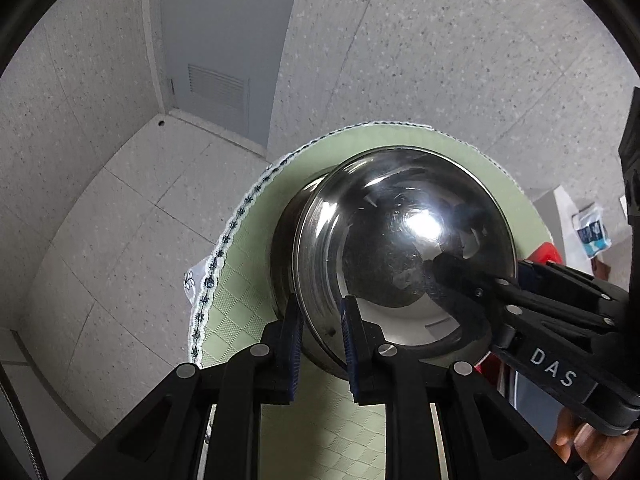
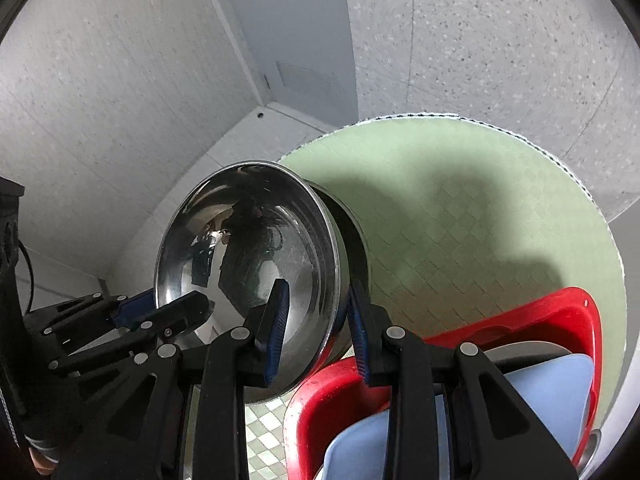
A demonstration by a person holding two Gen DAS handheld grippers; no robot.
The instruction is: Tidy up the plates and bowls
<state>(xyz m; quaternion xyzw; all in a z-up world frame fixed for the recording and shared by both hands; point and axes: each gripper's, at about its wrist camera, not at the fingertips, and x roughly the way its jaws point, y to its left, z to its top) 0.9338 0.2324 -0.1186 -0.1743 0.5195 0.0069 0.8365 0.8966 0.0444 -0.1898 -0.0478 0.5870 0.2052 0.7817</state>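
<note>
— Where was the steel bowl (image 1: pixel 396 232) found?
— It was held over the table (image 2: pixel 480 208), above a second metal bowl (image 1: pixel 286 236), its rim clamped by both claws.
— How?
— The left claw (image 1: pixel 320 344) was pinched on the near rim; the right claw (image 2: pixel 318 332) was gripped on the opposite rim, beside a red basket (image 2: pixel 576 320).
</note>
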